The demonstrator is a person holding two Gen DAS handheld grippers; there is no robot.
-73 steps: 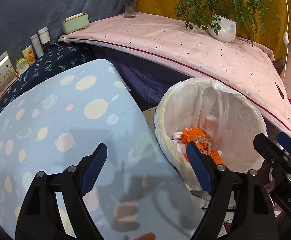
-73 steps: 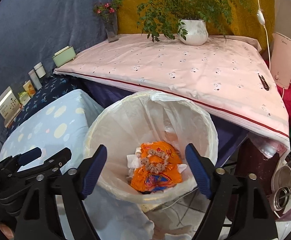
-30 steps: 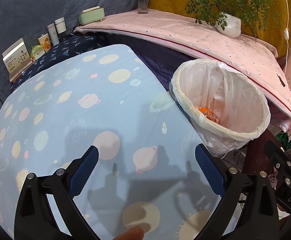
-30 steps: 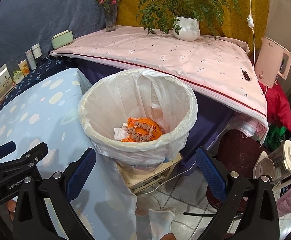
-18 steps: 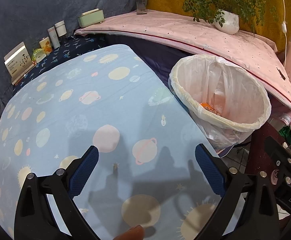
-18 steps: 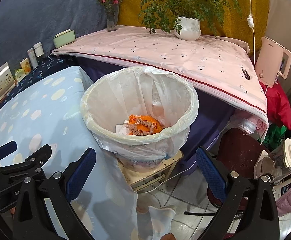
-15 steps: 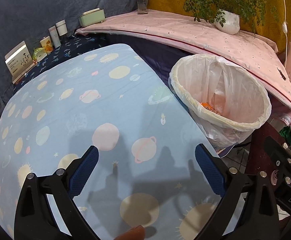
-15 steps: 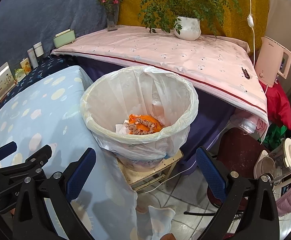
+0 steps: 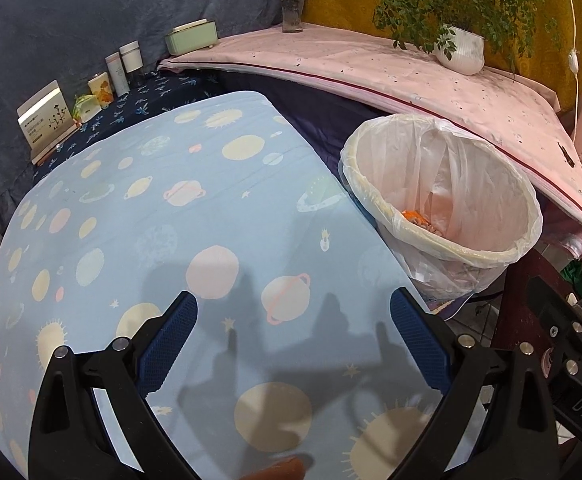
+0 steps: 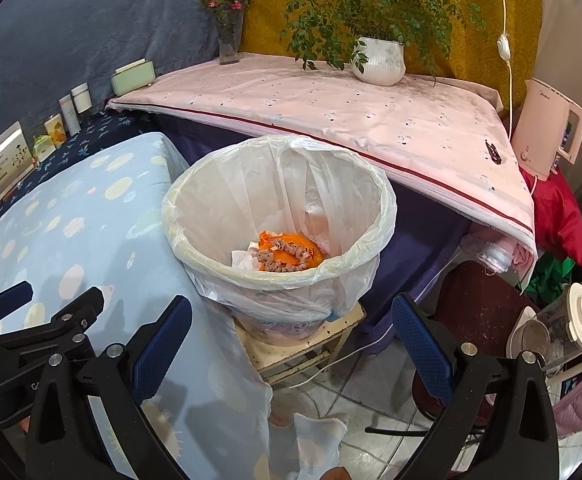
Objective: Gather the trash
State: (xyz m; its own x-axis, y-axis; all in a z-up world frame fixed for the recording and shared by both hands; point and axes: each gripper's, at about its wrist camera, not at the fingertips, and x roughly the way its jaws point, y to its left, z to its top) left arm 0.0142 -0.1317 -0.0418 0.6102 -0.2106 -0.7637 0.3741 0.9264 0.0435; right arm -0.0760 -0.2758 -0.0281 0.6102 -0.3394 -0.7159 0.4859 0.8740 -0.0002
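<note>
A bin with a white liner (image 10: pixel 279 280) stands on a small wooden stool beside the table; it also shows in the left wrist view (image 9: pixel 471 256). Inside lie an orange wrapper (image 10: pixel 291 250), white paper and beige scraps; a bit of orange (image 9: pixel 411 215) shows in the left wrist view. My left gripper (image 9: pixel 291 326) is open and empty above the light blue planet-print tablecloth (image 9: pixel 151 216). My right gripper (image 10: pixel 291 330) is open and empty, in front of and above the bin. The left gripper (image 10: pixel 43 312) shows at the lower left of the right wrist view.
A pink-covered table (image 10: pixel 351 112) with a potted plant (image 10: pixel 379 60), flower vase (image 10: pixel 229 46) and green box (image 10: pixel 133 76) stands behind the bin. Small boxes and bottles (image 9: pixel 103 84) line the dark cloth at left. A white kettle (image 10: pixel 551 132), red cloth and a blender jug (image 10: pixel 555 332) are at right.
Both grippers have drawn back and up from the bin, open and empty throughout. In the last half second they barely moved.
</note>
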